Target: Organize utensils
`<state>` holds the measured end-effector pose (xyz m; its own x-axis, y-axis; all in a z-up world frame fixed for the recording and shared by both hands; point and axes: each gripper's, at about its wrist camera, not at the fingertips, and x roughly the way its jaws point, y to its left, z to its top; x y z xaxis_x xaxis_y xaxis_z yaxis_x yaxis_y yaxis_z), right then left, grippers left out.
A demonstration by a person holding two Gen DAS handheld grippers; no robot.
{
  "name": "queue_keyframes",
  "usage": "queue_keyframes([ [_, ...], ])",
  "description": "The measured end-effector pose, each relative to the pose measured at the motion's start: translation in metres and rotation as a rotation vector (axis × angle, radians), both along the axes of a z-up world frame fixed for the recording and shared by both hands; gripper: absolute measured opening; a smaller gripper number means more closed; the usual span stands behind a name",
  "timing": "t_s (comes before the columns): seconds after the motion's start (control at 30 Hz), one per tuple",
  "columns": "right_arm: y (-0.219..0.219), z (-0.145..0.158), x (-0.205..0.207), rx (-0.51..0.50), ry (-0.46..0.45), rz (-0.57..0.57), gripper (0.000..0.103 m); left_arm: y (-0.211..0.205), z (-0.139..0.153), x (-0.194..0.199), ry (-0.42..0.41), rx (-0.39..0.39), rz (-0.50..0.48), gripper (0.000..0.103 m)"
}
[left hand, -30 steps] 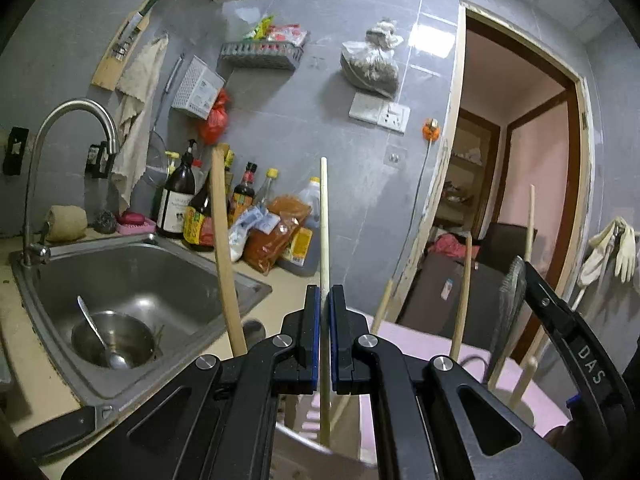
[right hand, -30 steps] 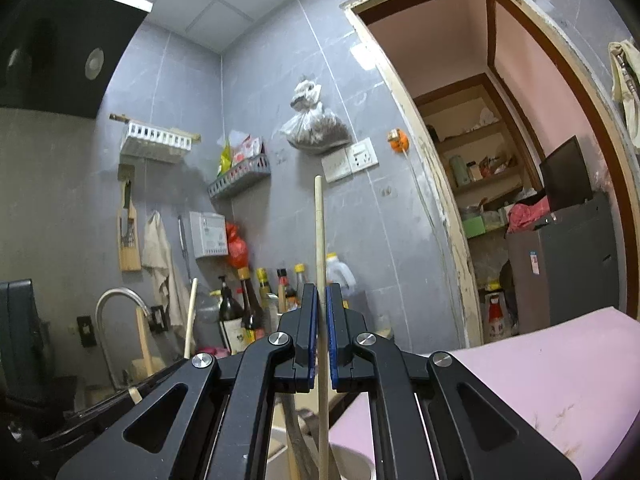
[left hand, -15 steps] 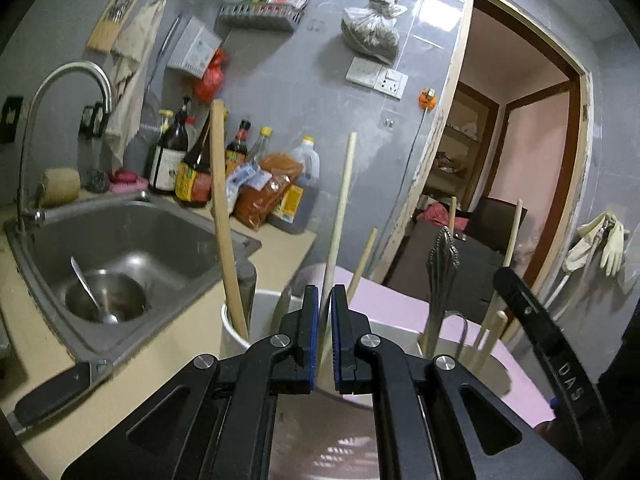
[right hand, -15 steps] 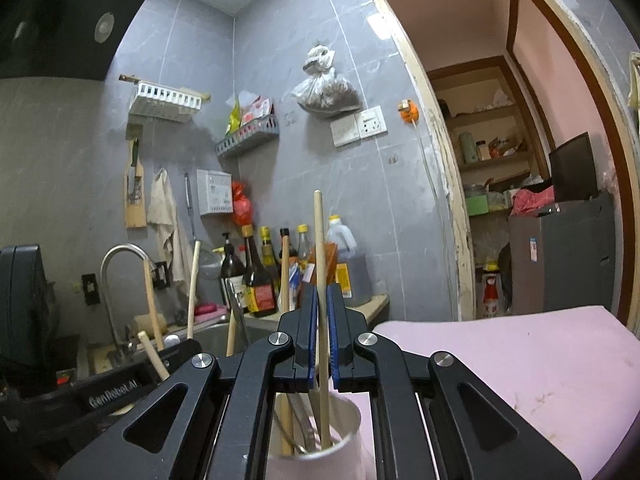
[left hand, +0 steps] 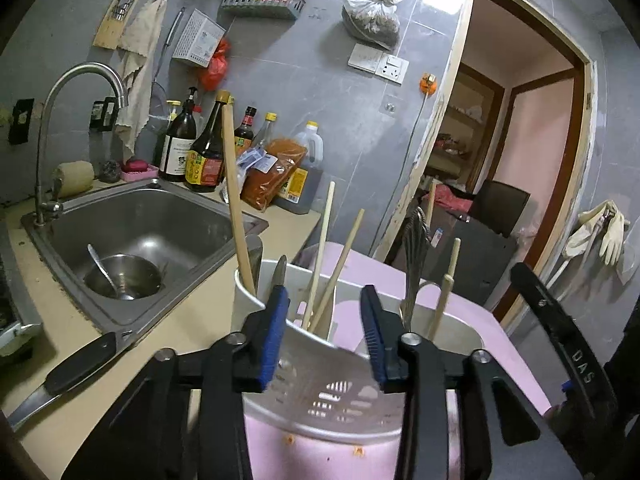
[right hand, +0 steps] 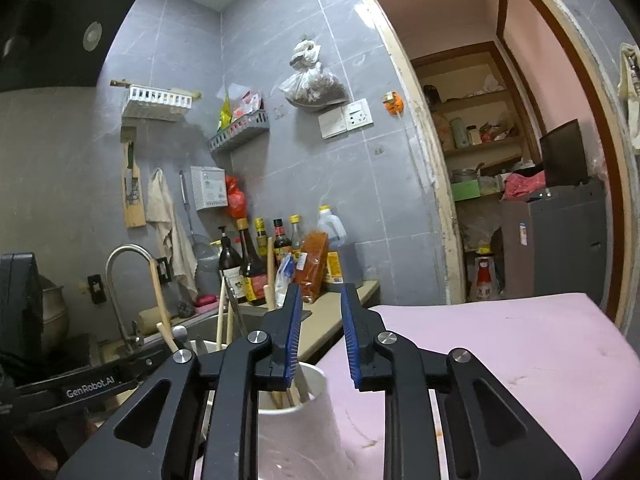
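A white utensil holder stands on a pink surface and holds a long wooden handle, two chopsticks, a metal utensil handle and another chopstick. My left gripper hovers just before it. Its jaws are opening, and the two chopsticks stand free beyond the pads. My right gripper is above the holder's white cup. Its jaws are opening too, with nothing between them. Each gripper shows at the edge of the other's view: the right gripper and the left gripper.
A steel sink with a bowl and spoon inside lies left, under a curved faucet. A black-handled knife rests on the counter's near edge. Sauce bottles line the wall. A pink mat spreads right, before a doorway.
Both grippers held a chopstick upright and have let go. The chopsticks now stand in the holder. Both pairs of jaws have parted and the holder has come into closer view.
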<state>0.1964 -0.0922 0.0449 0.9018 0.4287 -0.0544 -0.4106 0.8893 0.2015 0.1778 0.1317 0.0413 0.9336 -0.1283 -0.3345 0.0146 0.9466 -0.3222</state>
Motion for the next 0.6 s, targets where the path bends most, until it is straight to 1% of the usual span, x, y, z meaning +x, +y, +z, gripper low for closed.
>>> queue_keyframes([
  [0.1, -0.011, 0.003, -0.008, -0.003, 0.012, -0.012, 0.025, -0.003, 0.002, -0.006, 0.012, 0.01, 0.006, 0.039],
  [0.17, -0.018, 0.005, -0.014, -0.015, 0.019, -0.019, 0.026, -0.006, 0.003, -0.01, 0.021, 0.023, 0.007, 0.04],
  [0.23, -0.026, 0.007, -0.022, -0.033, 0.03, -0.024, 0.033, -0.011, 0.005, -0.016, 0.027, 0.047, 0.004, 0.046],
  [0.27, -0.03, 0.008, -0.025, -0.036, 0.04, -0.019, 0.035, -0.014, 0.005, -0.019, 0.036, 0.056, 0.003, 0.048],
  [0.33, -0.039, 0.008, -0.033, -0.038, 0.057, -0.013, 0.036, -0.019, 0.006, -0.024, 0.052, 0.071, -0.014, 0.049],
  [0.47, -0.053, 0.01, -0.053, -0.078, 0.084, -0.023, 0.039, -0.033, 0.005, -0.036, 0.07, 0.115, -0.047, 0.05],
  [0.53, -0.06, 0.01, -0.064, -0.092, 0.088, -0.034, 0.044, -0.038, 0.004, -0.041, 0.069, 0.122, -0.063, 0.055],
  [0.6, -0.065, 0.011, -0.074, -0.102, 0.091, -0.047, 0.047, -0.042, 0.003, -0.047, 0.063, 0.12, -0.08, 0.056],
])
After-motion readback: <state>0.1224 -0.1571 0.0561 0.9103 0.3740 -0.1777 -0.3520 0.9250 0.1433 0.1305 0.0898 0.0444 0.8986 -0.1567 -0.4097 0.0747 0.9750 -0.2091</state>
